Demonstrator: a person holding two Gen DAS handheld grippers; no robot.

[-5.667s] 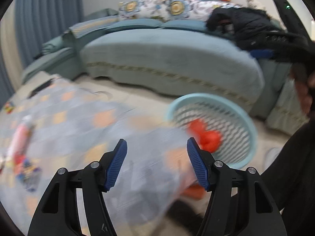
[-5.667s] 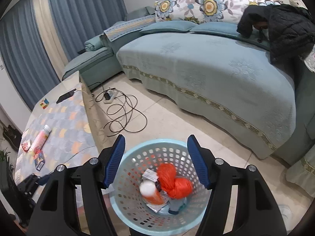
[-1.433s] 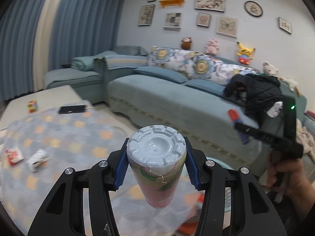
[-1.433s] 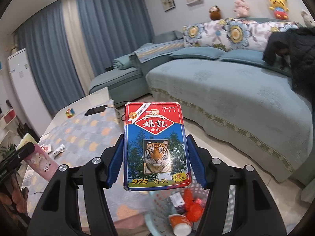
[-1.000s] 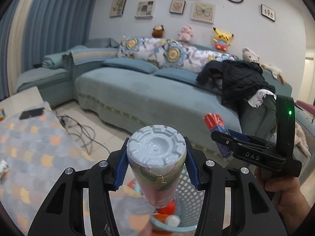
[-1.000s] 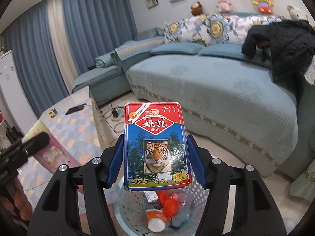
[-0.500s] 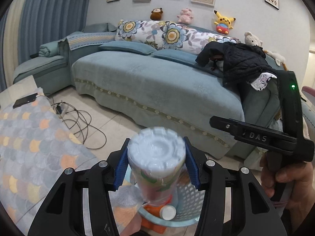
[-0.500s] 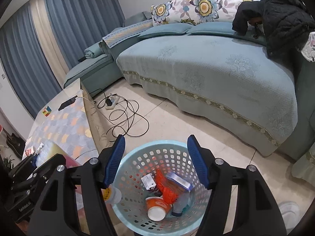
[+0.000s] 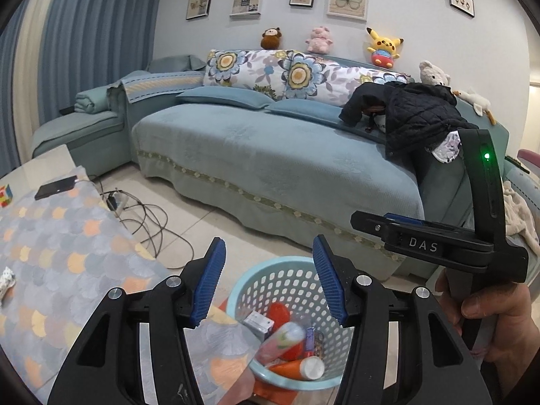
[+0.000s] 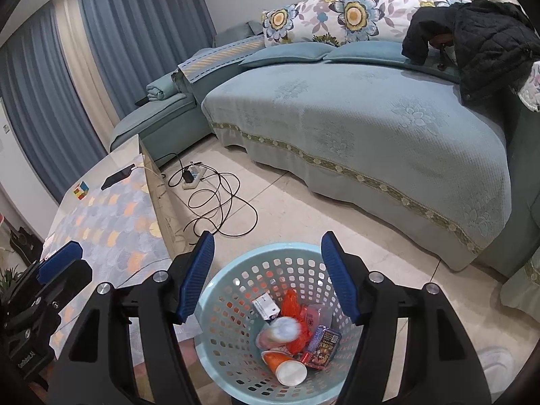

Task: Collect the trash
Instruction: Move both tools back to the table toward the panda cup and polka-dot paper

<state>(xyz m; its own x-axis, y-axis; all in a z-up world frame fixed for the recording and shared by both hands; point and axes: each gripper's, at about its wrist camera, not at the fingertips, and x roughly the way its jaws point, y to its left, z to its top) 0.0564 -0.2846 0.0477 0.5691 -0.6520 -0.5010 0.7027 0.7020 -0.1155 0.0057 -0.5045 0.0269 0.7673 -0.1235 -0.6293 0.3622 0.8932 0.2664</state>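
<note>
A living room with a pale tiled floor, seen from above a low bench point(image 9: 60, 246) under a scale-patterned cloth. Nearest, both tools hang over the light blue basket point(image 10: 293, 245), which stands on the floor just beside the bench's near right corner. The left tool point(image 9: 268, 240) has its blue pads apart with nothing between them. The right tool point(image 10: 268, 236) is likewise spread and empty, held by a hand point(image 9: 489, 320) at the near right.

The collected trash lies in the basket: a pink bottle point(image 10: 280, 329) tilted on top, a card box point(image 10: 320, 339) beside it, an orange cup point(image 10: 285, 368) on its side, a small white box point(image 10: 266, 305) and crumpled red plastic point(image 10: 293, 303).

Farther left on the bench, at the picture's rim, sits what looks like a crumpled wrapper point(image 9: 6, 278); the view there is too warped to be sure. If so, it should be very light, soft and crushable, and likely to slide on the cloth. I would pinch it across its bulk, pads low to the bench. A phone point(image 9: 55, 185) and a puzzle cube point(image 9: 5, 195) at the far end seem no trash.

Beyond, cables point(image 10: 216, 199) coil on the floor. A blue sofa point(image 10: 371, 118) carries a black jacket point(image 10: 479, 33).
</note>
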